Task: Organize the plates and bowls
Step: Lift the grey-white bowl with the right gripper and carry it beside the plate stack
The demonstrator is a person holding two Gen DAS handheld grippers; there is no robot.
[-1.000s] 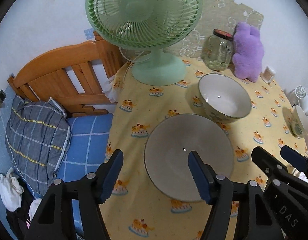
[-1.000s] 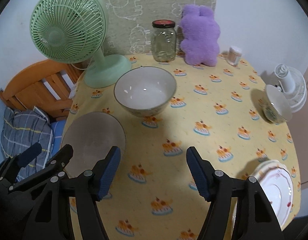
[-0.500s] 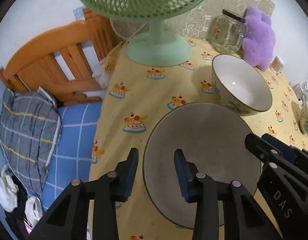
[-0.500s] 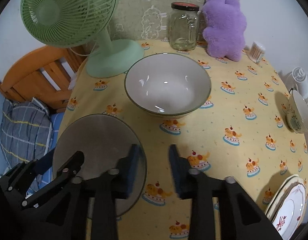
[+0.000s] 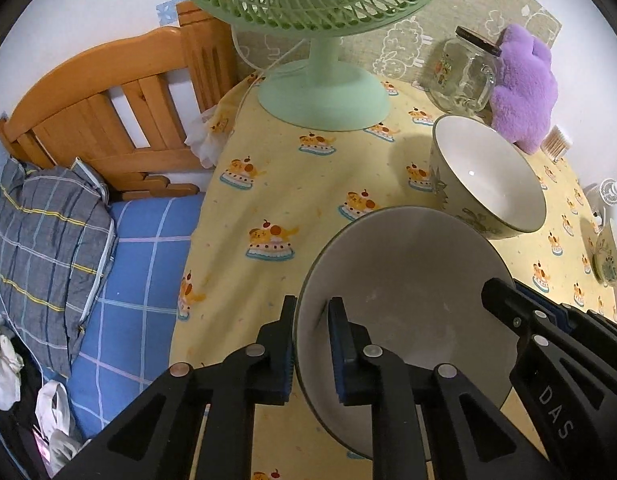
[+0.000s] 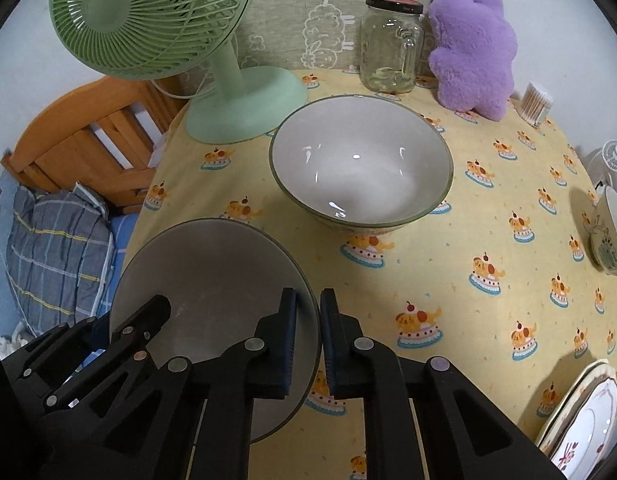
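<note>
Left gripper (image 5: 311, 346): clamped on the left rim of the grey bowl (image 5: 408, 280), one pad outside the wall and one inside, at the lower centre of the left wrist frame.
Right gripper (image 6: 308, 338): clamped on the same bowl's right rim, one pad inside and one outside, at the lower centre of the right wrist frame.
Grey bowl: sits at the lower left of the right wrist frame, near the table's left edge, on the yellow tablecloth (image 6: 448, 280).
White bowl (image 6: 360, 164): centre of the right wrist frame, just beyond the grey bowl and apart from it.
Plates (image 6: 584, 408): stacked at the lower right edge of the right wrist frame.
Small bowl (image 6: 608, 236): far right edge, tilted.
Background: green fan (image 6: 156, 20) at upper left, glass jar (image 6: 390, 44) and purple plush (image 6: 472, 44) at the top.
</note>
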